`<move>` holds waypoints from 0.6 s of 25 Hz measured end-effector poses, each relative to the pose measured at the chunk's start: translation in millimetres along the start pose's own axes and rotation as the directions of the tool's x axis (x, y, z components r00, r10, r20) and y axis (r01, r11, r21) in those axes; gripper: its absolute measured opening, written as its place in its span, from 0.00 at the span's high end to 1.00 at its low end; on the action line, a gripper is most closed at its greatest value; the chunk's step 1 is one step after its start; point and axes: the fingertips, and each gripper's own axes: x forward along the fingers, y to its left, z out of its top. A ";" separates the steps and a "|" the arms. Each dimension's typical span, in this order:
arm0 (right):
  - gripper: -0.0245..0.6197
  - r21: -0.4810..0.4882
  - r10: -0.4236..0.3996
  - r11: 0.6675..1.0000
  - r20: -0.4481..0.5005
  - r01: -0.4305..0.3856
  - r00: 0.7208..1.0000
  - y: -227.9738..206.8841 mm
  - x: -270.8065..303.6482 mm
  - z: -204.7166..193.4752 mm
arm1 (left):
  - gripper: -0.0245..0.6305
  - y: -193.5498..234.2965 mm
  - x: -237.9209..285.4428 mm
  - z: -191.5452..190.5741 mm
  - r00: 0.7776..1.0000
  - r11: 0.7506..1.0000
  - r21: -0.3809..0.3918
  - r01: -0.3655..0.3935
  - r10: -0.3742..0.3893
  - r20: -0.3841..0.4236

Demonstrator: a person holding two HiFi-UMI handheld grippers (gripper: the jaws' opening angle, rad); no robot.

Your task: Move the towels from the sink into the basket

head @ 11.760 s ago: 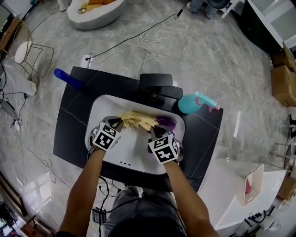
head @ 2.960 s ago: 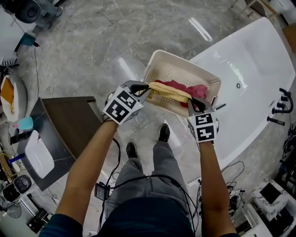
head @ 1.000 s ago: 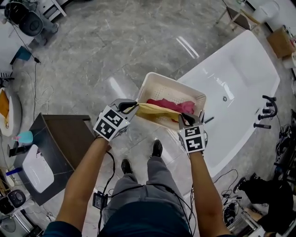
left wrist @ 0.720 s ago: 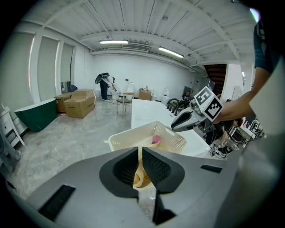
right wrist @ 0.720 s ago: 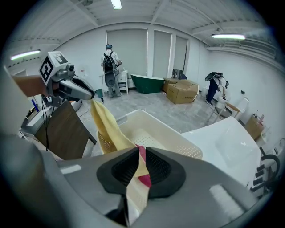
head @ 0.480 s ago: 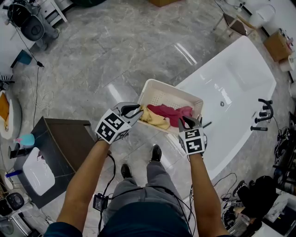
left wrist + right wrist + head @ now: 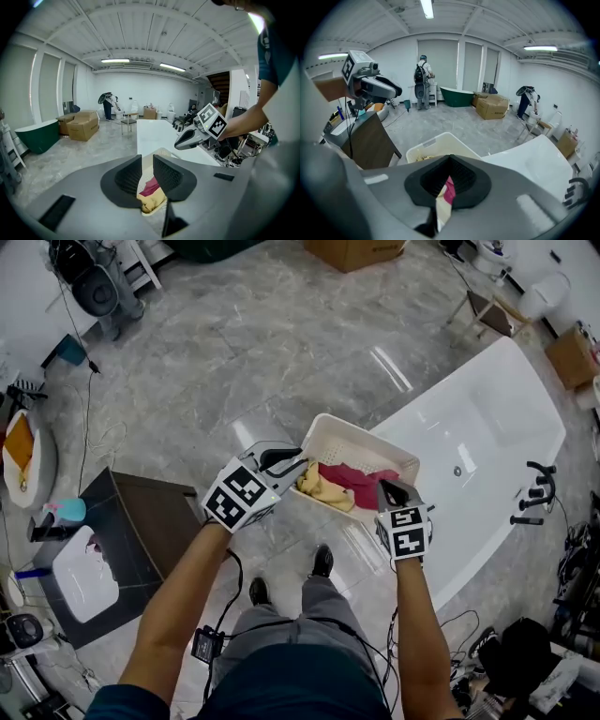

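My left tool (image 7: 298, 463) just spread open, empty, above the basket (image 7: 349, 426); right tool (image 7: 387, 487) pinches the pink towel (image 7: 450, 192).

White bathtub (image 7: 487, 418) lies diagonally on the right of the grey marble floor (image 7: 234, 352), black tap fittings (image 7: 532, 493) just off its right rim. Dark cabinet (image 7: 155, 512) at left, teal spray bottle (image 7: 64, 510) at its left edge. Cardboard box (image 7: 356, 251) at the floor's top edge. Cable (image 7: 87, 418) trails top left. Green tub (image 7: 457, 97) and a person with a backpack (image 7: 423, 77) by the back wall.
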 end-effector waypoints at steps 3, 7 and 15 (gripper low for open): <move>0.95 -0.040 0.033 0.999 0.034 -0.032 0.999 11.0 -17.8 26.2 | 0.85 1.2 -24.2 20.9 0.999 0.999 0.009 -0.033 0.033 0.035; 0.95 -0.080 0.052 0.996 0.104 -0.043 0.993 15.1 -43.3 64.5 | 0.85 0.9 -56.2 45.0 0.994 0.996 0.023 -0.086 0.084 0.074; 0.95 -0.164 0.111 0.984 0.223 -0.075 0.968 24.7 -106.7 121.9 | 0.85 -19.6 -121.5 81.0 0.972 0.982 0.028 -0.186 0.179 0.152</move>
